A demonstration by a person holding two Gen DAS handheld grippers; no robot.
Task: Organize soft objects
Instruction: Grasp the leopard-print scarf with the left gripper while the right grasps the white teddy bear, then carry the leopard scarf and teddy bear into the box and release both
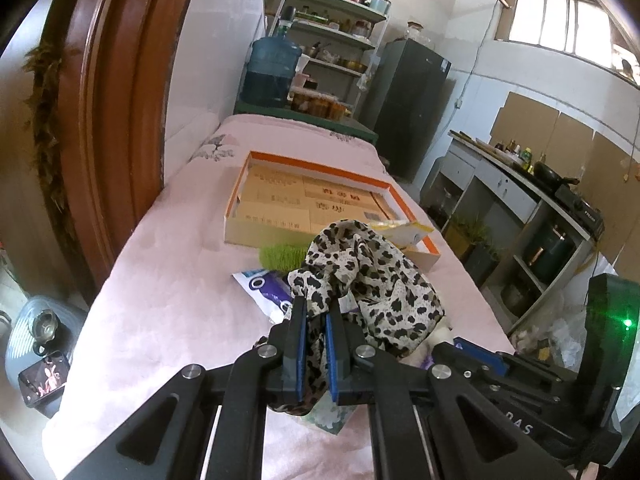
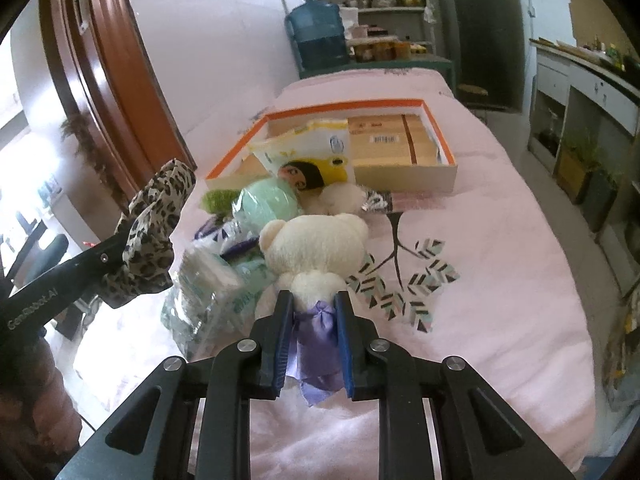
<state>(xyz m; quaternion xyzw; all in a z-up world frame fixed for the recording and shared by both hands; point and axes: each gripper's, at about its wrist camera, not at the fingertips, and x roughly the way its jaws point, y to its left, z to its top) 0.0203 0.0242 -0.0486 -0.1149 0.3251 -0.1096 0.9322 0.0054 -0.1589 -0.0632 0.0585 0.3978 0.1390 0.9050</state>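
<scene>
Both grippers clamped on soft things above a pink-covered table.

In the left wrist view, the left gripper [image 1: 319,312] is pinched tight on a leopard-print fabric scarf [image 1: 360,276], which bunches up at the centre of the frame, lifted over the pink fleece table cover [image 1: 160,300]. In the right wrist view, the right gripper [image 2: 313,304] grips the purple satin dress of a cream plush teddy bear [image 2: 316,244] at lower centre, pads pressing the cloth on both sides. Just beyond the bear lies a heap of packets, a pale green round pouch [image 2: 266,204] among them. Behind the heap, in the upper middle, sits an orange-rimmed shallow cardboard box [image 2: 436,136] holding a yellow cartoon-print packet [image 2: 320,160].
</scene>
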